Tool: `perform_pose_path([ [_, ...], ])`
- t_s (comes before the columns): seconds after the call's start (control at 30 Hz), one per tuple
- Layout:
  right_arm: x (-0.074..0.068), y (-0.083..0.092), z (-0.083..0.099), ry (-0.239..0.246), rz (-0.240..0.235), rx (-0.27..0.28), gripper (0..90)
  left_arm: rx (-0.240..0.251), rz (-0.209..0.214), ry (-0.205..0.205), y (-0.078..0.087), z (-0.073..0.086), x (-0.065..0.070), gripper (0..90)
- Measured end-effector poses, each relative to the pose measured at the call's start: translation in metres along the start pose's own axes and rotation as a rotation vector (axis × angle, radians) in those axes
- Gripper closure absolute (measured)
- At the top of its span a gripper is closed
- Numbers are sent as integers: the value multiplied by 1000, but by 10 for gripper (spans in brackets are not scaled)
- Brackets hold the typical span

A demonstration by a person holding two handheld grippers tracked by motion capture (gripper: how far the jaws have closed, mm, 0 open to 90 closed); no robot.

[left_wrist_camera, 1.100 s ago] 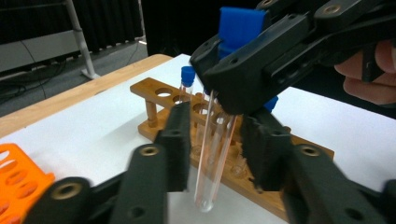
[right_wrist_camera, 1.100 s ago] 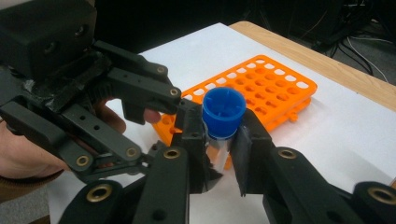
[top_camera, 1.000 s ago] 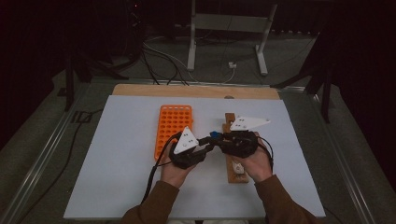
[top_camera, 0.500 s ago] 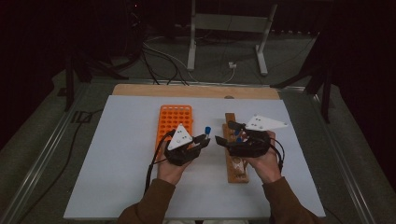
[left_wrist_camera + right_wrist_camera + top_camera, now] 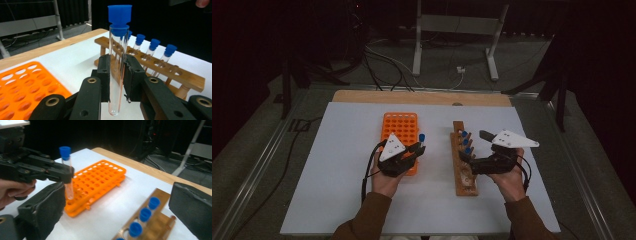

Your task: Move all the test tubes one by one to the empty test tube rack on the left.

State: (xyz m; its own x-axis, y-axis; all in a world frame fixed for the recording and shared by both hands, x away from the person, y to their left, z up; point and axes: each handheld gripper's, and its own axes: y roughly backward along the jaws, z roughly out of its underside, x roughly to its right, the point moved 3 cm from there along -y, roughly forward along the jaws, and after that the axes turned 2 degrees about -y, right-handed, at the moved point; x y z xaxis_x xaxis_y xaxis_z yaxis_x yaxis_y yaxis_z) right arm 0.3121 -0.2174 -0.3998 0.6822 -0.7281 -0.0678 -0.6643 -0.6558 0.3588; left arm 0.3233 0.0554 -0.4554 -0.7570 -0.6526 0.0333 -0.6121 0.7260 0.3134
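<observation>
While clamped in the left gripper (image 5: pixel 117 82), upright clear test tube (image 5: pixel 117 75) with blue cap, held just above the near edge of the orange rack (image 5: pixel 399 132). Right gripper (image 5: pixel 474 150) jaws just spread wide, nothing between, over the wooden rack (image 5: pixel 464 180) of capped tubes (image 5: pixel 145 214).

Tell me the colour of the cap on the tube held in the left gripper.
Blue. The cap tops the clear test tube; the left gripper view shows it best.
</observation>
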Motion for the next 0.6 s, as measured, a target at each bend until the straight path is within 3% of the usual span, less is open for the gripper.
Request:
perform_pose_path([
  [0.3,10,11,15,-18,28,-8,0,-15,-40,22,2,18,-7,781],
  [0.6,17,18,25,-55,32,0,0,-34,-53,48,1,34,-11,780],
])
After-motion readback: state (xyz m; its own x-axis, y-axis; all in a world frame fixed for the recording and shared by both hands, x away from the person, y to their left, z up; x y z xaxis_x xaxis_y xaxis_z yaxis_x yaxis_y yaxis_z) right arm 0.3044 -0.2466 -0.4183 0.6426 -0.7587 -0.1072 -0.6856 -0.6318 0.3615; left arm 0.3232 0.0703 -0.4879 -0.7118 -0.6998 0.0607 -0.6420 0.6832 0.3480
